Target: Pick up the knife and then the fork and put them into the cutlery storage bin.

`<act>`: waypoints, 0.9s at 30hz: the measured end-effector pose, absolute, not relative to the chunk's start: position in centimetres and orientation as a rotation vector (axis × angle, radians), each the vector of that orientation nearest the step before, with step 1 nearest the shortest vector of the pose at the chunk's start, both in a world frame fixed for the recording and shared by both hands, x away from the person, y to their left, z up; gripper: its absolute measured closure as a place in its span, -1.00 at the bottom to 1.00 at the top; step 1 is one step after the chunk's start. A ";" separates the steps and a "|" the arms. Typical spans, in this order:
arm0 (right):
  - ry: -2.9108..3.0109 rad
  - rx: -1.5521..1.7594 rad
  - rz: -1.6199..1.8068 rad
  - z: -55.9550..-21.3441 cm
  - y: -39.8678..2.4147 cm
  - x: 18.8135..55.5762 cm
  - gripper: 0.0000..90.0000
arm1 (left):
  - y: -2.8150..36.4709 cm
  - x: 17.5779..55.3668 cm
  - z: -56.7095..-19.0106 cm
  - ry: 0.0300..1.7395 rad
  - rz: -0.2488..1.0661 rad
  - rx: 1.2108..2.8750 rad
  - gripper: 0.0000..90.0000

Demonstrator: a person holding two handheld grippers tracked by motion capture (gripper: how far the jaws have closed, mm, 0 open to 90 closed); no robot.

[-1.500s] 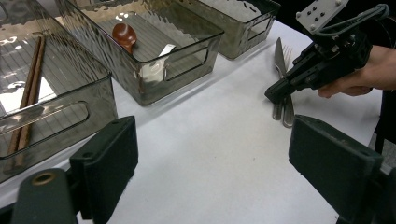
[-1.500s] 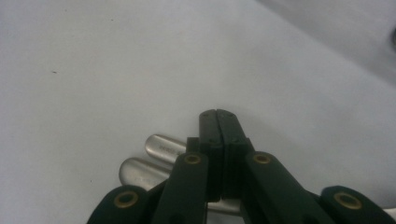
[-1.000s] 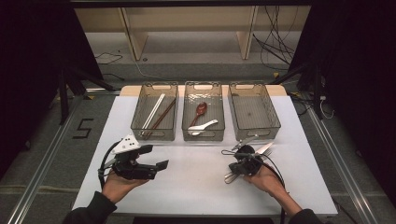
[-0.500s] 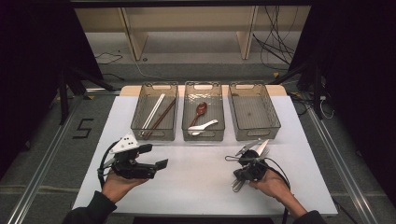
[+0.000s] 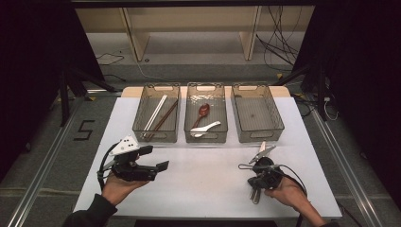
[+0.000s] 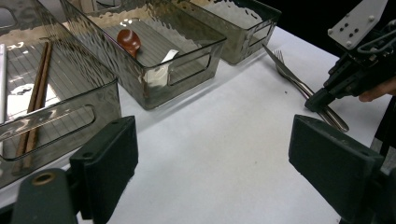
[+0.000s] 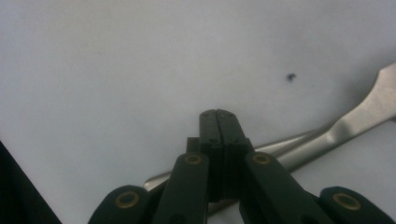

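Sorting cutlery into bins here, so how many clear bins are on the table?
3, in a row along the table's far edge: left bin, middle bin, right bin. None seems hidden.

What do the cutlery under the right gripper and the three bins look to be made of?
The knife and fork look like polished metal, probably stainless steel: silvery, with bright reflections along the handles. The three bins seem to be smoke-tinted transparent plastic with a rippled, glossy surface; contents show through the walls. The right gripper, jaws closed, is down at the cutlery handles.
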State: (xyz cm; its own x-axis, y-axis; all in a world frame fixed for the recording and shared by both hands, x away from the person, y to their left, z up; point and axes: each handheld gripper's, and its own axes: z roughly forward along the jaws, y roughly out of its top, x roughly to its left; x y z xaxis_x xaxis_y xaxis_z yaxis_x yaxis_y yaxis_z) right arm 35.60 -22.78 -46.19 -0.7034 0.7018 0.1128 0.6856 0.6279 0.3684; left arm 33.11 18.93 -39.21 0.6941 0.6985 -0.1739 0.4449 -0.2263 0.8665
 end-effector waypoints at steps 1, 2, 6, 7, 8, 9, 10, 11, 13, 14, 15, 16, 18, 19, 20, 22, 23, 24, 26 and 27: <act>2.799 1.197 0.605 -46.2 -23.0 35.5 1.00 | 19.0 33.1 -39.2 0.891 0.313 1.869 -0.66; 2.800 1.199 0.599 -46.2 -23.3 35.5 1.00 | 19.0 33.1 -39.2 0.892 0.314 1.865 -0.66; 2.796 1.207 0.571 -46.0 -23.8 35.4 1.00 | 19.1 33.1 -39.1 0.893 0.320 1.857 -0.66; 2.797 1.203 0.568 -46.0 -24.0 35.3 1.00 | 19.2 33.1 -39.1 0.895 0.319 1.852 -0.66; 2.792 1.215 0.560 -46.0 -24.1 35.3 1.00 | 19.2 33.1 -39.1 0.895 0.318 1.852 -0.66; 2.793 1.212 0.560 -46.0 -24.3 35.3 1.00 | 19.2 33.1 -39.1 0.895 0.318 1.853 -0.66; 2.792 1.214 0.554 -46.0 -24.5 35.3 1.00 | 19.2 33.1 -39.1 0.895 0.318 1.854 -0.66; 2.786 1.220 0.547 -45.9 -24.6 35.3 1.00 | 19.2 33.1 -39.1 0.895 0.319 1.854 -0.66; 2.785 1.226 0.535 -45.9 -24.9 35.2 1.00 | 19.2 33.1 -39.1 0.894 0.319 1.854 -0.66; 2.785 1.230 0.531 -45.9 -25.1 35.2 1.00 | 19.2 33.1 -39.1 0.894 0.319 1.854 -0.66; 2.784 1.235 0.530 -45.9 -25.3 35.2 1.00 | 19.2 33.1 -39.1 0.894 0.320 1.855 -0.66; 2.782 1.239 0.524 -45.8 -25.5 35.2 1.00 | 19.2 33.1 -39.1 0.895 0.320 1.855 -0.66; 2.773 1.249 0.513 -45.8 -25.8 35.2 1.00 | 19.2 33.1 -39.1 0.895 0.322 1.856 -0.66; 2.771 1.253 0.506 -45.7 -26.0 35.2 1.00 | 19.2 33.1 -39.1 0.895 0.322 1.855 -0.66; 2.768 1.259 0.502 -45.7 -26.1 35.3 1.00 | 19.2 33.1 -39.1 0.895 0.321 1.854 -0.66; 2.765 1.261 0.498 -45.7 -26.4 35.4 1.00 | 19.2 33.1 -39.1 0.895 0.321 1.853 -0.66; 2.765 1.263 0.494 -45.7 -26.5 35.4 1.00 | 19.2 33.1 -39.1 0.895 0.321 1.851 -0.66; 2.765 1.268 0.494 -45.7 -26.5 35.5 1.00 | 19.2 33.1 -39.1 0.895 0.320 1.848 -0.66; 2.766 1.268 0.494 -45.7 -26.6 35.6 1.00 | 19.2 33.1 -39.1 0.893 0.324 1.851 -0.66; 2.766 1.267 0.488 -45.7 -26.6 35.6 1.00 | 19.3 33.1 -39.0 0.891 0.327 1.851 -0.66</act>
State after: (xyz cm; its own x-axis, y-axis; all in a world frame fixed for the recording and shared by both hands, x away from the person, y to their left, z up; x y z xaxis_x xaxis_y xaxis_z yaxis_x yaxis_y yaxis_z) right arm 35.61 -26.57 -45.65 -0.6604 0.7471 0.0758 0.7278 0.6121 0.3093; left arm 33.08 19.25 -39.04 0.6901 0.7044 -0.1658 0.4297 -0.2145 0.8771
